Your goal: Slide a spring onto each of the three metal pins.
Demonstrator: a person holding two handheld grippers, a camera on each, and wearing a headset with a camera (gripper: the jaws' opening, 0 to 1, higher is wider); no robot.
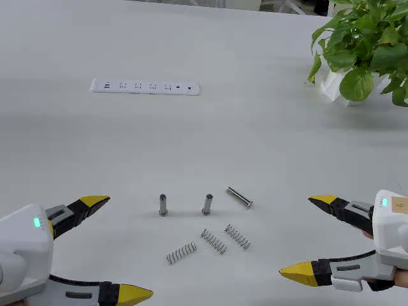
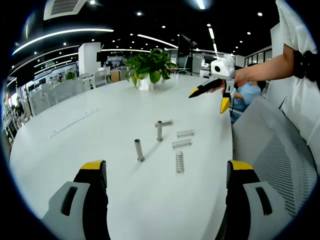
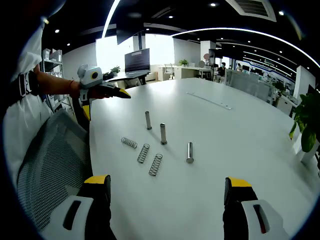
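The potted plant is cut off at the far right; markings on the power strip are too small to read.

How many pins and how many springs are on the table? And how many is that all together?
Pins: 3
Springs: 3
Total: 6
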